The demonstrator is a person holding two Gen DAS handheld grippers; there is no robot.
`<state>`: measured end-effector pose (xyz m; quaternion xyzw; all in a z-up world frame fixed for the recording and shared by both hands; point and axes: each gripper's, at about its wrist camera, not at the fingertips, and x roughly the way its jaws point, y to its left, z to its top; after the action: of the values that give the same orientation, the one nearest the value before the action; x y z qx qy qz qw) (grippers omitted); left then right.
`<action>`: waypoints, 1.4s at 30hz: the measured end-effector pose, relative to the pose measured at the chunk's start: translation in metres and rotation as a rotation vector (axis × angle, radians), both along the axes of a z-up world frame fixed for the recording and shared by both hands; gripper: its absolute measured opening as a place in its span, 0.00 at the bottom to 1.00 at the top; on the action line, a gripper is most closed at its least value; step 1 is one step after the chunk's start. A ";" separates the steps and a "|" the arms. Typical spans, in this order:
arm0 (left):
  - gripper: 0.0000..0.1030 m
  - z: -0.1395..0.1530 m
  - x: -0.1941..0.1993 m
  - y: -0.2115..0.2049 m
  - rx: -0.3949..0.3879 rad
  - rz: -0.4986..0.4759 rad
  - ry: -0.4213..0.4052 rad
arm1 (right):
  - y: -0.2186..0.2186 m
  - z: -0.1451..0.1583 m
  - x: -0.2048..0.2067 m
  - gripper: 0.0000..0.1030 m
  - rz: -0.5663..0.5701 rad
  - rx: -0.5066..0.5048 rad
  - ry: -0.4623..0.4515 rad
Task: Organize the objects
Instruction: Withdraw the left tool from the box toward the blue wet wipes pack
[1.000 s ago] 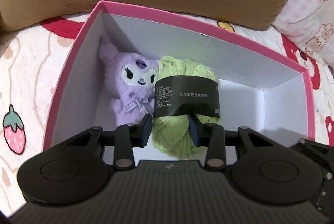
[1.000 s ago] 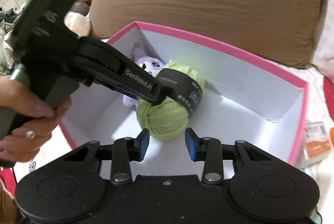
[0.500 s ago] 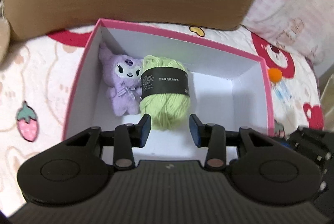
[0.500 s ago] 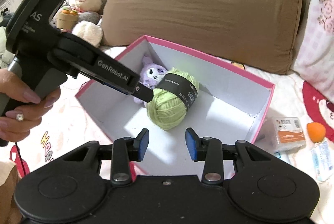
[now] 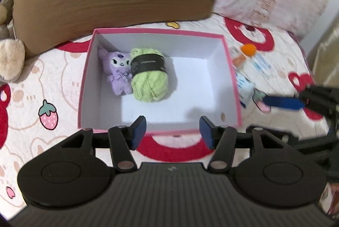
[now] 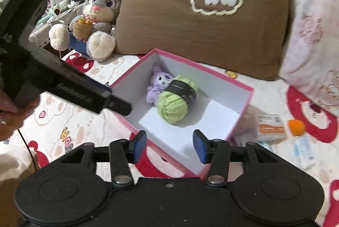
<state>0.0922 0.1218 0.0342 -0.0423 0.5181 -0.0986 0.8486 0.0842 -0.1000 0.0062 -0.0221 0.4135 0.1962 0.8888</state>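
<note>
A pink box (image 5: 231, 70) is seen on a printed bedspread (image 5: 27, 87), with a green yarn ball (image 5: 149, 76) touching a purple plush (image 5: 117, 70) in its far left corner. The left gripper (image 5: 172, 132) is spread and holds nothing; so is the right gripper (image 6: 169, 145). Beside the box's right wall lie 1 orange ball (image 6: 296, 127) and small packets (image 6: 270, 127). Only the right wrist view shows a grey rabbit plush (image 6: 95, 15) beside the brown cushion (image 6: 201, 36).

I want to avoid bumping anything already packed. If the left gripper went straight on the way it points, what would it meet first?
Probably the pink box: the open left gripper points over its near rim at the bare white floor, right of the green yarn ball. Depth is unclear.
</note>
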 end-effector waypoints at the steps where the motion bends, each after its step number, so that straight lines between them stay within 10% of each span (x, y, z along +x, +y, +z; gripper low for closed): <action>1: 0.55 0.003 -0.006 -0.004 0.003 -0.014 -0.004 | -0.004 0.003 -0.005 0.54 -0.005 0.004 -0.002; 27: 0.70 0.030 -0.087 -0.102 -0.002 -0.237 -0.037 | -0.075 0.021 -0.110 0.81 -0.065 -0.025 -0.033; 42: 0.84 0.004 -0.036 -0.186 -0.076 -0.265 -0.001 | -0.122 -0.015 -0.128 0.86 -0.147 -0.025 -0.142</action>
<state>0.0564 -0.0638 0.0386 -0.0056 0.5147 -0.2296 0.8260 -0.0439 -0.2221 -0.0086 -0.0166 0.3524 0.1231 0.9276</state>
